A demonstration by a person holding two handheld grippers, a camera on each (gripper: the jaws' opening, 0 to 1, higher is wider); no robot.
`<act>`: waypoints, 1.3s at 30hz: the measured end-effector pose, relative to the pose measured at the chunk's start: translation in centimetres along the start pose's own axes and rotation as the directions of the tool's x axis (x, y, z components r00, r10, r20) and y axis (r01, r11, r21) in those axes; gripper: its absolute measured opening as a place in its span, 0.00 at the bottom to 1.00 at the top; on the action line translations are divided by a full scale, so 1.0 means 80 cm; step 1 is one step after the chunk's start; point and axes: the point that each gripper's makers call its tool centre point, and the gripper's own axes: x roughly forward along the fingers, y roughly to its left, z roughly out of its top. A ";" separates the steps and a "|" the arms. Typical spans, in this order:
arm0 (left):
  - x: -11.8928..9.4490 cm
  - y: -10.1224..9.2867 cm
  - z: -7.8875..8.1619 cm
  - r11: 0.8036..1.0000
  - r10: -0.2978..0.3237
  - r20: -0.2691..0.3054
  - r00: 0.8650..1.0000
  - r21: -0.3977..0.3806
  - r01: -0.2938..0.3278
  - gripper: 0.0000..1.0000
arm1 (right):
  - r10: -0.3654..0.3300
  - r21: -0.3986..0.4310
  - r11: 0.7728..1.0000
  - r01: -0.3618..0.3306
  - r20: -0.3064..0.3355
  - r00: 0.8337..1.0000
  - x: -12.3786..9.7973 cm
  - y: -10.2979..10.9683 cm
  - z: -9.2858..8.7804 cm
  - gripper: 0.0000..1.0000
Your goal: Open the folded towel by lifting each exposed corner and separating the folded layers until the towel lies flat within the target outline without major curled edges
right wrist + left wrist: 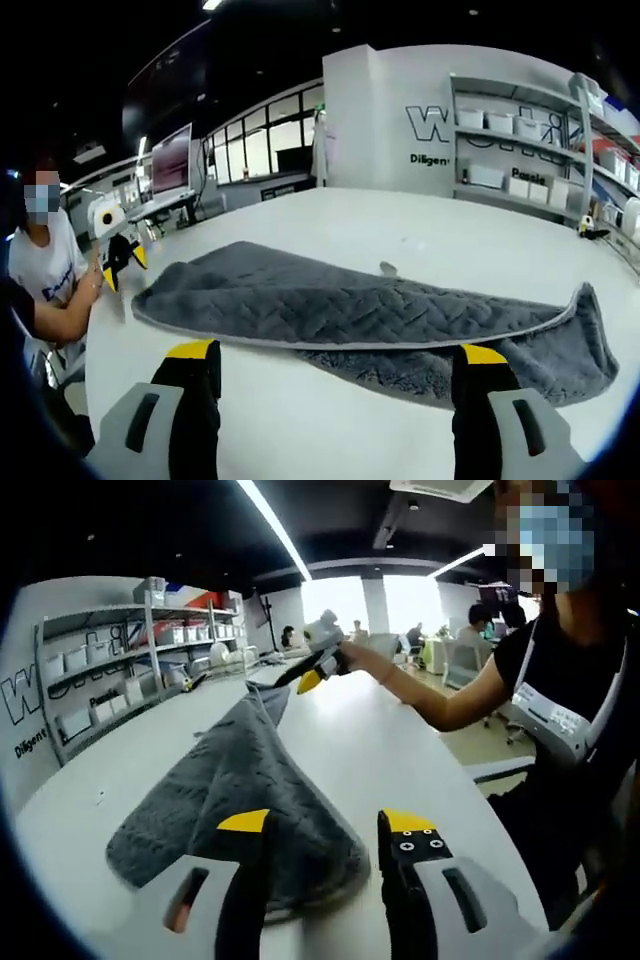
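Towel: grey quilted towel (330,300) lies folded in the middle of the white table (300,420); the top layer's pale trimmed edge runs across the right gripper view, with the lower layer peeking out beneath it.

Left tongs: left gripper (328,822) hovers at the towel's near end, jaws apart, holding nothing; one tip overlaps the cloth in the left gripper view.

Right tongs: right gripper (335,352) is spread wide just short of the trimmed edge, empty.

Stage: my read is that both ends are being lined up; no layer is lifted yet; I see no target outline on the table.

Risk one: a pinch at the trimmed edge could take both layers together, so the whole towel drags instead of opening.

Risk two: the raised corner (585,300) on the right already curls up; pulling the top layer away from it could leave that curl in place, or roll it further.

Risk three: the tongs pulling unevenly would skew the cloth.

Edges and room: bare tabletop all round the towel; the rounded table edge sits near the left tongs, so unfolding towards that side risks an overhang; the shelving (530,150) stands well apart, beyond the table.
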 end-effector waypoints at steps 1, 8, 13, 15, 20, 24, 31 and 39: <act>-0.002 0.007 0.004 1.000 0.029 0.016 0.999 -0.005 -0.029 0.44 | -0.002 -0.001 1.000 0.002 0.001 1.000 -0.001 -0.002 0.001 0.98; -0.014 0.030 0.023 0.987 0.154 0.084 0.985 -0.057 -0.150 0.84 | -0.045 0.005 0.999 0.045 0.018 0.999 -0.015 -0.025 0.013 0.98; -0.025 0.054 0.031 0.969 0.236 0.115 0.965 -0.098 -0.226 0.99 | -0.086 0.044 0.996 0.084 0.051 0.995 -0.032 -0.052 0.023 0.98; -0.031 0.066 0.030 0.949 0.299 0.111 0.948 -0.135 -0.283 0.99 | -0.127 0.058 0.991 0.124 0.047 0.991 -0.041 -0.066 0.021 0.98; -0.042 0.087 0.027 0.916 0.388 0.102 0.916 -0.151 -0.371 0.99 | -0.211 0.112 0.973 0.202 0.083 0.974 -0.063 -0.101 0.029 0.94; -0.041 0.085 0.026 0.919 0.382 0.098 0.919 -0.150 -0.365 0.99 | -0.315 0.176 0.937 0.303 0.044 0.948 -0.073 -0.146 0.021 0.88; -0.023 0.071 0.017 0.932 0.349 0.048 0.936 -0.120 -0.341 0.99 | -0.479 0.197 0.860 0.471 -0.004 0.878 -0.069 -0.239 0.024 0.71; -0.017 0.065 0.010 0.940 0.323 0.022 0.946 -0.117 -0.319 0.99 | -0.603 0.272 0.756 0.595 -0.065 0.795 -0.058 -0.326 0.036 0.56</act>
